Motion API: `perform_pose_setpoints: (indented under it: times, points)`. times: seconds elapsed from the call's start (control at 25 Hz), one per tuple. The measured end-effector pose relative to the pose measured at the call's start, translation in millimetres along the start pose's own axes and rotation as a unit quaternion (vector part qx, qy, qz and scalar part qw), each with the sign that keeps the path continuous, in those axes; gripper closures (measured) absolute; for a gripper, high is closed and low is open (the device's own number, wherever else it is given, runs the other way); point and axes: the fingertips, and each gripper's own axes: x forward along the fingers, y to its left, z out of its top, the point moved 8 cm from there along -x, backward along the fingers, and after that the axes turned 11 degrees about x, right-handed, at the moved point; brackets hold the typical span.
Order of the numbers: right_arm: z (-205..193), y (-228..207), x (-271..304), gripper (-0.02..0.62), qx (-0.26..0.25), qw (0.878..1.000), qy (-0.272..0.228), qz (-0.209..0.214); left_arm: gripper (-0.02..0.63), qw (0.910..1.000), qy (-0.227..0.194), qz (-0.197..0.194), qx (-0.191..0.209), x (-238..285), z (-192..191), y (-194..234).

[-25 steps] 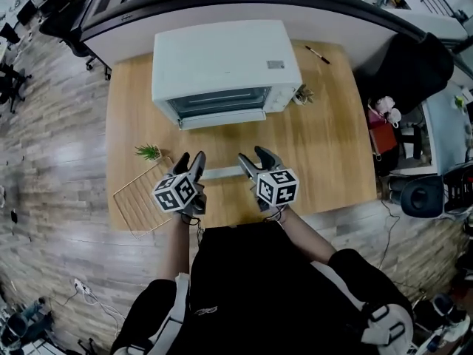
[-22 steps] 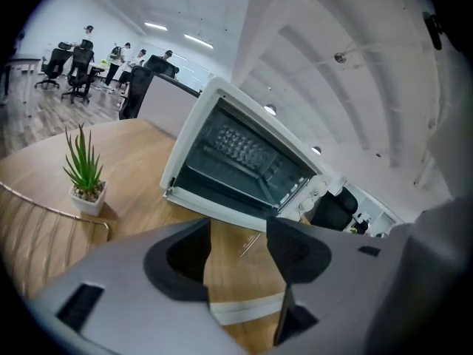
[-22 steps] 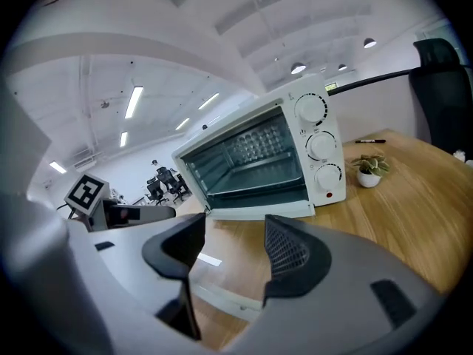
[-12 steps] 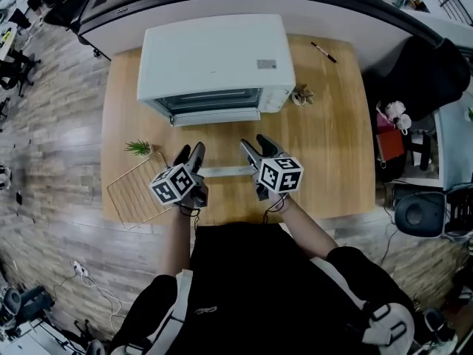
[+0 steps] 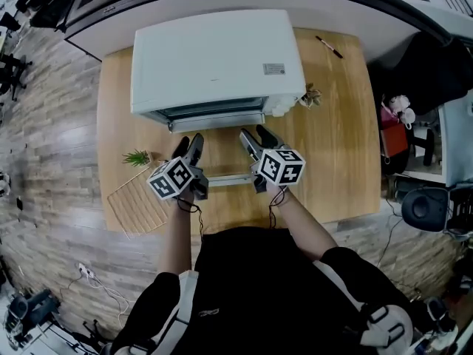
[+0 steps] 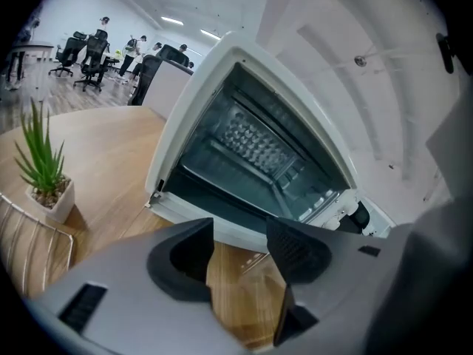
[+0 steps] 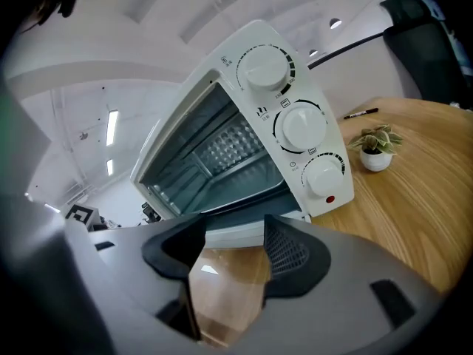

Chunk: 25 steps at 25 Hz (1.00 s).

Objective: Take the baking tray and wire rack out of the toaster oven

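White toaster oven [image 5: 214, 61] | mouth faces person [image 5: 251, 294] | long axis left-right

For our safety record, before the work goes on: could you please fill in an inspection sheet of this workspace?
surface: wooden table, pale wood grain.
job's things: toaster oven, door folded down open; wire rack out, lying near the table's left front corner; baking tray not made out.
clutter: small plant by the rack; second plant right of the oven; pen behind it.
grippers: left tool and right tool open, empty, aimed at the oven mouth.
cables: power strip with cord on the floor, left.
surroundings: plank floor; office chairs far off.
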Motion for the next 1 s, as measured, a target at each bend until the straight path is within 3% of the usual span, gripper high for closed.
perform_pose_setpoints:
  times: [0.36,0.56,0.8,1.0]
  points:
    - [20,-23,41,0.342,0.063,0.997,-0.025,-0.021,0.383,0.9993,-0.006,-0.015,-0.033,51,17,34]
    - [25,-28,60,0.342,0.118,0.992,-0.037,-0.028,0.383,0.9954,-0.032,-0.02,-0.088,61,23,46]
    - [26,-29,78,0.344,0.161,0.986,-0.041,-0.032,0.383,0.9915,-0.042,-0.026,-0.12,73,27,57]
    - [30,-32,85,0.431,0.162,0.985,-0.051,-0.041,0.396,0.9886,-0.052,-0.037,-0.137,84,30,63]
